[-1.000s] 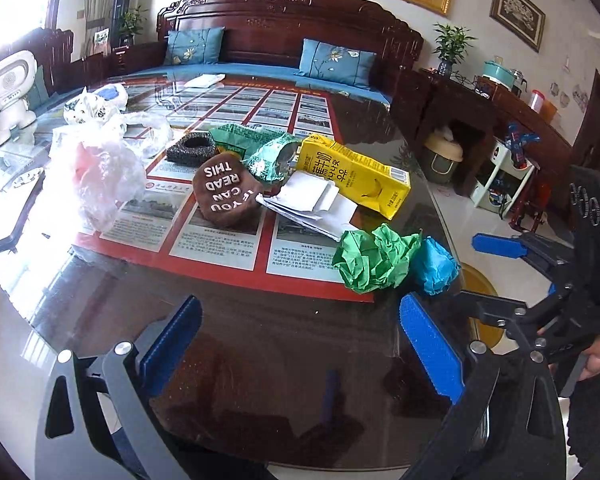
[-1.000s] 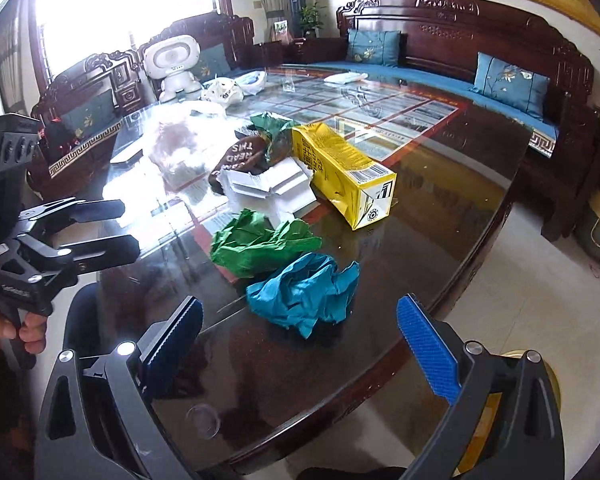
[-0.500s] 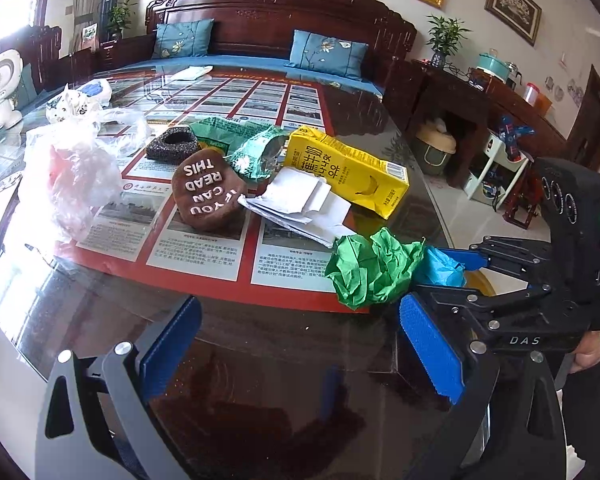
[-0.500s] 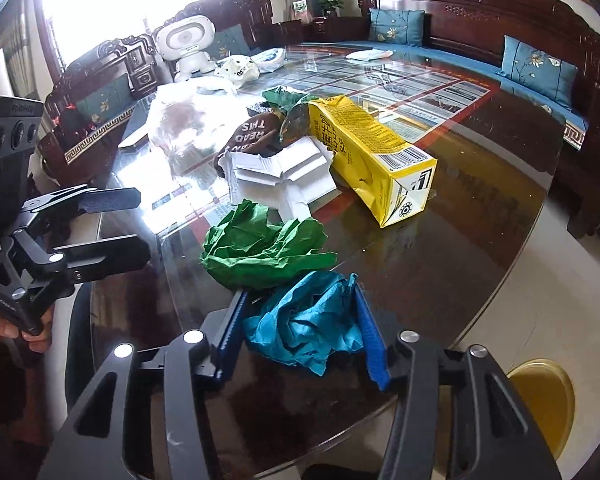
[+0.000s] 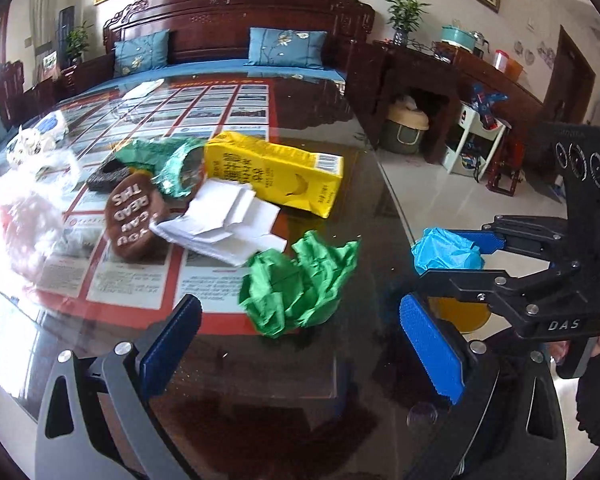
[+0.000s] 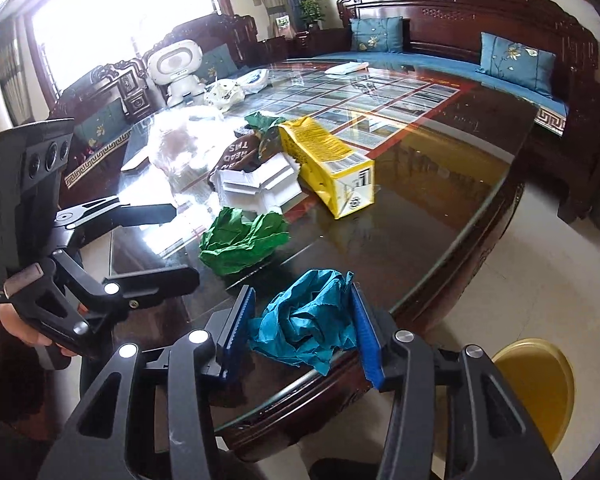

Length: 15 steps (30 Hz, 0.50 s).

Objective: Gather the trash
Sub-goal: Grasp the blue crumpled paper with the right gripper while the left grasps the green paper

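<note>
My right gripper (image 6: 306,326) is shut on a crumpled blue paper ball (image 6: 306,320) and holds it over the table's near edge; the ball also shows in the left wrist view (image 5: 446,250). A crumpled green paper ball (image 5: 298,284) lies on the dark glass table (image 5: 260,380), just ahead of my open, empty left gripper (image 5: 300,344). Behind it lie white folded paper (image 5: 224,224), a yellow carton (image 5: 276,176), a green foil wrapper (image 5: 172,164), a brown round piece with lettering (image 5: 134,216) and a clear plastic bag (image 5: 20,216).
A yellow round bin (image 6: 536,384) stands on the tiled floor beside the table, below my right gripper. A white toy robot (image 6: 178,70) stands at the table's far side. Wooden sofas surround the table. A side cabinet (image 5: 452,92) lines the right wall.
My right gripper has lifted the blue paper ball off the table and drawn it toward the table's edge, away from the green ball. My left gripper has moved closer to the green ball.
</note>
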Tool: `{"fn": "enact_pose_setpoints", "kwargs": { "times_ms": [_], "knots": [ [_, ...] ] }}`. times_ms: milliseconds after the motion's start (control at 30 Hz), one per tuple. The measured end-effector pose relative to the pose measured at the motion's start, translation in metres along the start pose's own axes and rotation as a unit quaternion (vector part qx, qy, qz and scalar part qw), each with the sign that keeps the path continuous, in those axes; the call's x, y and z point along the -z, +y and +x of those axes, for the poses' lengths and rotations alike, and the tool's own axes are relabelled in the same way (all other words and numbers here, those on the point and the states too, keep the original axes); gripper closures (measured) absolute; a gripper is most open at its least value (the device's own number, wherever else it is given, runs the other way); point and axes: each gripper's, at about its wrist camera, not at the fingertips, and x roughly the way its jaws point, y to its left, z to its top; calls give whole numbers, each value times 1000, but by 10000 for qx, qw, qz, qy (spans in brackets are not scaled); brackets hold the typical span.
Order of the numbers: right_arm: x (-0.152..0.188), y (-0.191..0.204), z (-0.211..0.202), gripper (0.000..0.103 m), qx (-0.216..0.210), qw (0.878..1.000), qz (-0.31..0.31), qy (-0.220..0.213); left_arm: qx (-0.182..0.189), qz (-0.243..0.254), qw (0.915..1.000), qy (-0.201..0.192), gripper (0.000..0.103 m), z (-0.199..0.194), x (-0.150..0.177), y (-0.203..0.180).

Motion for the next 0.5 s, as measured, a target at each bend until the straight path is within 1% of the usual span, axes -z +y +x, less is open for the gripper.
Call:
{"fn": "enact_pose_setpoints", "kwargs": {
  "times_ms": [167, 267, 333, 400, 433, 467, 500],
  "knots": [
    [1, -3, -7, 56, 7, 10000, 32, -61, -172, 191, 9996, 99, 4, 18, -11, -10],
    [1, -3, -10, 56, 1, 10000, 24, -94, -278, 143, 9993, 184, 4, 28, -16, -8],
    [1, -4, -11, 56, -14, 9999, 24, -116, -313, 23, 9990, 323, 5, 36, -17, -5],
    [1, -5, -13, 56, -33, 9999, 50, -141, -322, -32, 9985, 452, 11, 40, -18, -3],
    [1, -6, -14, 55, -32, 9999, 62, -151, -254, -46, 9984, 503, 17, 41, -17, -3],
    [1, -7, -14, 55, -36, 9998, 74, -155, -202, -64, 9983, 550, 25, 43, -17, -2],
    [1, -7, -15, 56, -37, 9998, 82, -162, -172, -101, 9980, 602, 30, 44, -17, 0]
  ]
}}
